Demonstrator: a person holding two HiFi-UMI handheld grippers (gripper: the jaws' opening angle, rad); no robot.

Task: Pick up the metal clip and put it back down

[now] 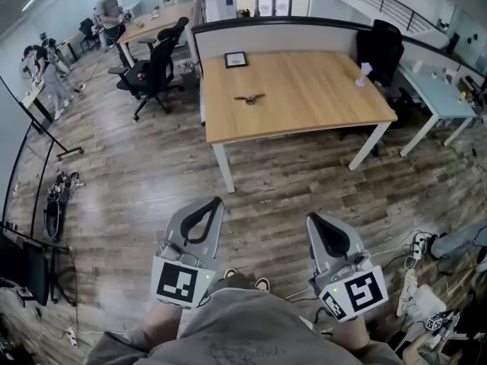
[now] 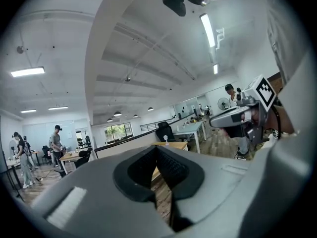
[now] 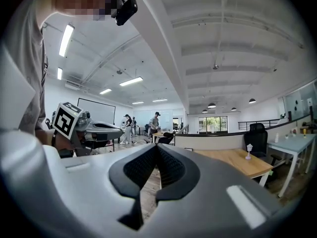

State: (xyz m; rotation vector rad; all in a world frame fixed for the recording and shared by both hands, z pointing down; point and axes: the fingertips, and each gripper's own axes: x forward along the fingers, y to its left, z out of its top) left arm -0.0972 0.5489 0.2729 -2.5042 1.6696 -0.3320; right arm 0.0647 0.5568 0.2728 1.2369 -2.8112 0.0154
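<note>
Two grippers are held low and close to the person's body, side by side above the wood-plank floor [image 1: 152,181], and neither touches anything. The left gripper [image 1: 218,201] has its jaws closed together with nothing between them, the dark ribbed pads meeting at the tips. The right gripper [image 1: 311,218] likewise has its jaws pressed together and empty. The metal clip [image 1: 249,97] lies well ahead of both grippers on the wooden table [image 1: 319,105], slightly right of straight out from the left gripper's tips and to the left of the right gripper's line. Beyond the clip, toward the table's back edge, a small dark picture frame [image 1: 236,59] lies flat. Ahead and to the right of the right gripper, a small lilac object [image 1: 363,75] stands near the table's far right corner. Ahead and to the left of the left gripper, a black office chair [image 1: 156,71] stands beside the table, well apart from both grippers.
</note>
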